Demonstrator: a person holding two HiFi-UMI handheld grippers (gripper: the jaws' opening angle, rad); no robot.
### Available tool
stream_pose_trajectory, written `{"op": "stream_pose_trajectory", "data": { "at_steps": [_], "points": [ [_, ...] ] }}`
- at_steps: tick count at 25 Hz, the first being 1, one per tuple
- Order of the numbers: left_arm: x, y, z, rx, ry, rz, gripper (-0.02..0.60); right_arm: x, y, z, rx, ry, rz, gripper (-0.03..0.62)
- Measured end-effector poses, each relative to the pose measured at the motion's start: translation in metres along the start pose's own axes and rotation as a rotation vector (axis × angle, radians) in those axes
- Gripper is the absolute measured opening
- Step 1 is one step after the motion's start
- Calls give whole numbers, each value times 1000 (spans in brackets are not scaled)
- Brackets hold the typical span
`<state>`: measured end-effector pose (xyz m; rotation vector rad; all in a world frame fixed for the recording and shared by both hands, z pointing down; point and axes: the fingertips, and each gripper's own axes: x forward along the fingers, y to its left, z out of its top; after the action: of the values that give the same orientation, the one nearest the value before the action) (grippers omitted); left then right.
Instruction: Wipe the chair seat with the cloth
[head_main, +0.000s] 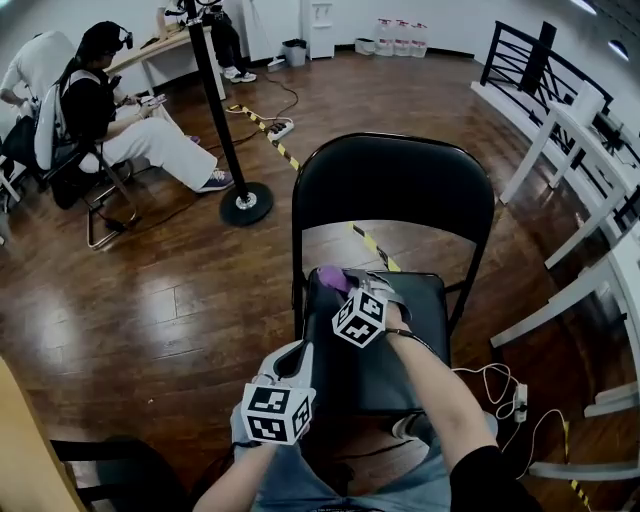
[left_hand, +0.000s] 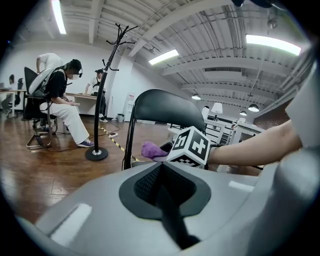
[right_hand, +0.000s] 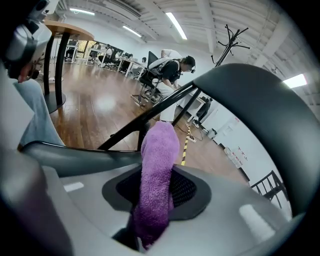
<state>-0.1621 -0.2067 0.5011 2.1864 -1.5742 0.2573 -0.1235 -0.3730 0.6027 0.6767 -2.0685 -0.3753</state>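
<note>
A wooden floor (head_main: 150, 300) fills most of the head view. On it, in the middle, stands a black folding chair (head_main: 392, 185) with its backrest on the far side and its seat (head_main: 425, 300) towards the wearer. White frames (head_main: 590, 200) line the right side of the room. At the far left a person (head_main: 110, 110) sits on another chair, and just right of them a black coat stand (head_main: 215, 100) rises from a round base. A strip of yellow and black tape (head_main: 370, 245) runs along the floor from near that base and passes under the folding chair. A white cable with a power strip (head_main: 519, 400) lies on the floor to the near right of the seat.

The right gripper (head_main: 352, 290) reaches over the far left part of the seat, its forearm crossing the seat from the near side. Its jaws are clamped on a purple cloth (head_main: 333, 279), which sticks out past the jaw tips as a thick roll. The cloth sits at the seat's far left corner, just below the backrest; whether it presses on the seat is unclear.

The left gripper (head_main: 290, 365) is at the near left edge of the seat, its jaws together with nothing between them. It points towards the right gripper and the cloth.
</note>
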Motion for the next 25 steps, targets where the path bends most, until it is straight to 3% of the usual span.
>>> {"op": "stream_pose_trajectory", "data": {
  "at_steps": [13, 20, 25],
  "points": [
    [3, 23, -16, -50, 31, 1, 5, 63, 5, -18, -58, 111, 5, 115],
    [-4, 24, -19, -54, 23, 19, 5, 45, 21, -17, -75, 104, 23, 115],
    [-13, 19, -18, -43, 10, 23, 5, 18, 55, -10, -22, 51, 51, 115]
  ]
}}
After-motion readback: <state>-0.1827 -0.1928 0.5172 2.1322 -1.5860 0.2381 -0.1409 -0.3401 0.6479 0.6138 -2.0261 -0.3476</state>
